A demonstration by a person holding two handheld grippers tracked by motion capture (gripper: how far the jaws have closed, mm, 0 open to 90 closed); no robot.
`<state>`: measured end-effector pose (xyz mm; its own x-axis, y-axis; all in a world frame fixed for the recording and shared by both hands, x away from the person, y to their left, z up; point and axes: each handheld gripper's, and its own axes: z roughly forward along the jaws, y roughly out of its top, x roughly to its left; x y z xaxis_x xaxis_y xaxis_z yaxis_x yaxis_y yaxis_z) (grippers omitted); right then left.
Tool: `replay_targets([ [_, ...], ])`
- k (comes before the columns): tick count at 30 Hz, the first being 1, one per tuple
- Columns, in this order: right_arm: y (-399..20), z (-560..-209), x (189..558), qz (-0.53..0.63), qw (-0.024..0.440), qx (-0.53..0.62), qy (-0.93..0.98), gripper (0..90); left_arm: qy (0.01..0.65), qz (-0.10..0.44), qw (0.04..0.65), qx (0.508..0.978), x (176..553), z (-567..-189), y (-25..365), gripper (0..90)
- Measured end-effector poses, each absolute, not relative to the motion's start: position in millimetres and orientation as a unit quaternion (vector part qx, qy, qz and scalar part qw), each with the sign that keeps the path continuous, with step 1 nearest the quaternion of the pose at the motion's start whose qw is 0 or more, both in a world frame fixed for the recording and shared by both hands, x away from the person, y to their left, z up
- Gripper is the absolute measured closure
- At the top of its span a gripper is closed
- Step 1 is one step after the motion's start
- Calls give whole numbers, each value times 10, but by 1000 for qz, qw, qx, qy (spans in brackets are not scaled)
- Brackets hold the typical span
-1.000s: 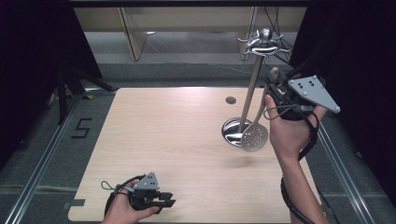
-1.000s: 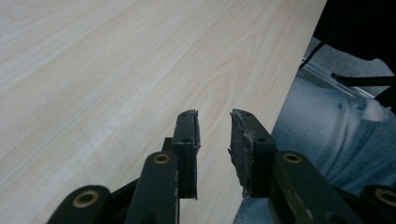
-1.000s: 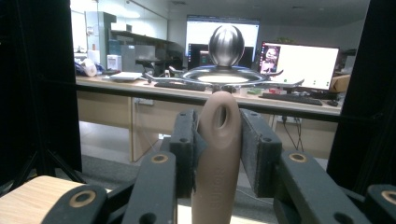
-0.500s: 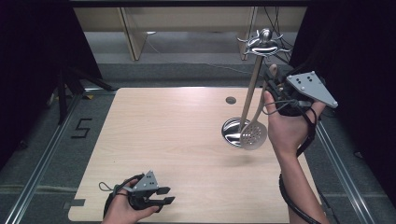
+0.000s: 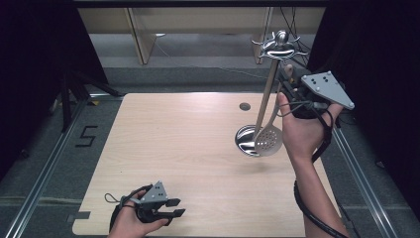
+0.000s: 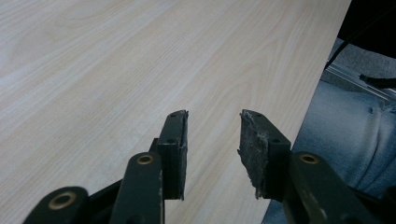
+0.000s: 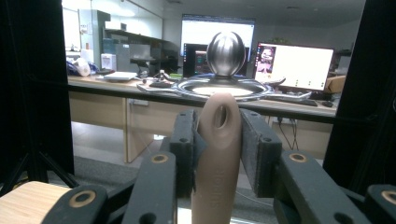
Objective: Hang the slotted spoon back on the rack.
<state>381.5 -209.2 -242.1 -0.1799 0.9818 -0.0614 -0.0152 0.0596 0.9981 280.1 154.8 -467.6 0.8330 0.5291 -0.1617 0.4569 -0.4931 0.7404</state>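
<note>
My right gripper (image 5: pixel 287 74) is raised at the table's right and shut on the beige handle of a slotted spoon (image 5: pixel 268 141), which hangs down with its perforated head over the round base of a metal utensil stand (image 5: pixel 246 140). In the right gripper view the handle (image 7: pixel 218 154) stands upright between the pads of that gripper (image 7: pixel 217 130). The stand's ball top (image 7: pixel 226 52) is just behind it. My left gripper (image 5: pixel 177 207) lies low at the table's front left. It is open (image 6: pixel 214 135), its jaws have just been opening, and nothing is between them.
The light wooden table (image 5: pixel 173 139) has a small round grommet (image 5: pixel 244 106) near its back edge. The stand's pole rises to a ring of hooks (image 5: pixel 279 45). Metal rails run along both sides of the table. The right table edge (image 6: pixel 308 102) is close to the left gripper.
The left gripper's jaws have spread wider apart. The spoon's head has shifted slightly toward the stand's pole, with the right hand almost still.
</note>
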Motion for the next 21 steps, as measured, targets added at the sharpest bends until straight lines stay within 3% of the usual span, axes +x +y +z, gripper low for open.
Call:
replay_targets([
  [21, -2054, -2402, 3894, 522, 474, 445, 552, 687, 283, 42, 412, 865, 2807, -4679, 1548, 613],
])
